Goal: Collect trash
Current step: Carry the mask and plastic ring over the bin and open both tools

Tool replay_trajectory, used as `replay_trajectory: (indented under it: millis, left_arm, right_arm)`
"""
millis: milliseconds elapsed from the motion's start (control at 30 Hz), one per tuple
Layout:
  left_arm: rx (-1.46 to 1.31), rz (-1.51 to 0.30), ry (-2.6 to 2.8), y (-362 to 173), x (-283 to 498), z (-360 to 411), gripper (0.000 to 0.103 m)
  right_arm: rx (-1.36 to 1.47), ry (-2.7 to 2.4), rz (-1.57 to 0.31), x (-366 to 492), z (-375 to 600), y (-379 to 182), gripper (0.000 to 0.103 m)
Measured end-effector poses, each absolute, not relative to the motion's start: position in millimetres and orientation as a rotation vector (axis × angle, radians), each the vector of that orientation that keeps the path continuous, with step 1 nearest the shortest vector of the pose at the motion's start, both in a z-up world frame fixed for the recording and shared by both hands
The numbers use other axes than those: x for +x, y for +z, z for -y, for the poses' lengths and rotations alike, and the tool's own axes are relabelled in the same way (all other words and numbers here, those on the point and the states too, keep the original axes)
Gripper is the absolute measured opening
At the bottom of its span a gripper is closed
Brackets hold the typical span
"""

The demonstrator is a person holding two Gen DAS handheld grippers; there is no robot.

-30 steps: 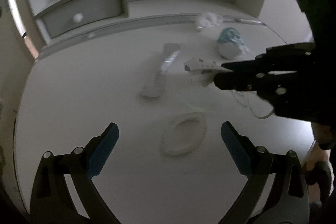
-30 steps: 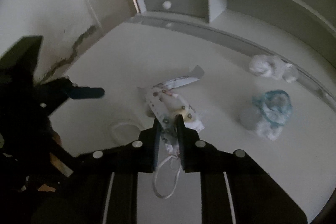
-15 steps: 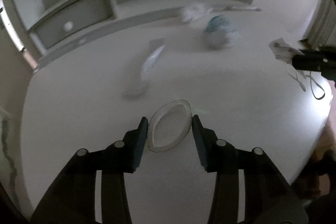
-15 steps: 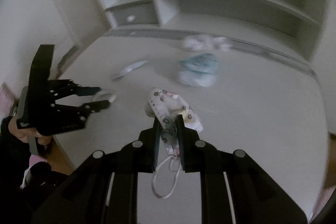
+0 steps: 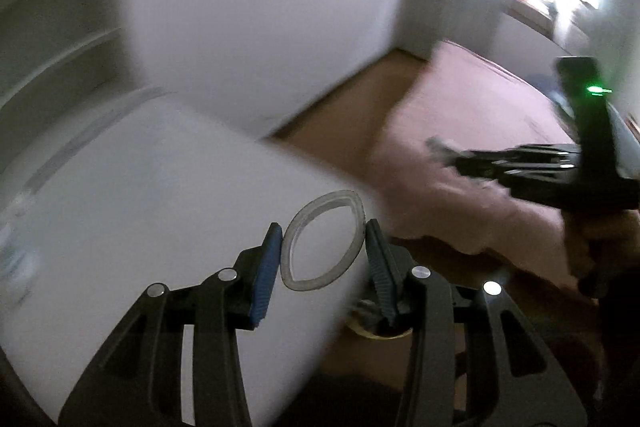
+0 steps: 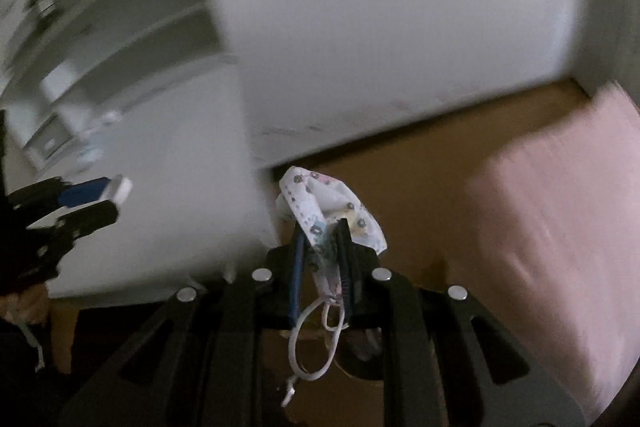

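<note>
My left gripper is shut on a clear plastic lid, squeezed into an oval between the blue pads over the corner of the white table. My right gripper is shut on a crumpled patterned face mask, and the mask's white ear loop dangles below the fingers. That gripper hangs past the table's edge over the wooden floor. The right gripper also shows, blurred, at the right of the left wrist view. The left gripper shows at the left of the right wrist view.
A pink bed lies to the right, with a white wall behind. Shelves stand at the far side of the table. A round tan-rimmed opening sits low beneath the left gripper, mostly hidden. Both views are motion-blurred.
The left gripper closed on the lid and lifted it off the table. Both grippers then swung right, from above the tabletop to its corner and the floor, rolling as they went.
</note>
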State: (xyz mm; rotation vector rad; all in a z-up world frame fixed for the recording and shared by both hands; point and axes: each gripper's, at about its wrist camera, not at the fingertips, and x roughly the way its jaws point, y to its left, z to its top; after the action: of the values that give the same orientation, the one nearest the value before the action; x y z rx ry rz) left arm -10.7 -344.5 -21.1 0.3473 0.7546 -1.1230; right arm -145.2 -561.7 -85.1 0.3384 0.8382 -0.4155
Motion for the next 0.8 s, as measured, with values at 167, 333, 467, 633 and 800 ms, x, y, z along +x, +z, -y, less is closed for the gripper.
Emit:
replay_trajectory:
  millis: [167,333,467,633,800]
  left_arm:
    - [0.448,-0.833,-1.321,-65,-70,432,0.042]
    - [0.576,-0.925,-1.349,-134,-92,484,0.042]
    - [0.629,-0.987,-1.321,-187,-84,503,0.042]
    - [0.625,-1.089,-1.296,-224,-69,511,0.042]
    - [0.635,-1.093,-1.278,-234,-69,517,0.058]
  right_arm:
    - [0.468,-0.504,-0.910,-195,608,-140,0.016]
    - [0.557,-0.502,-1.008,-215,629,-203,0.016]
    - [0.624,-0.481,-1.080,-212,637,-251,0.016]
    - [0.667,-0.455,-1.135,-198,641,-287,0.016]
    - [0.685,-0.442,-1.144,-190,646,-298,0.016]
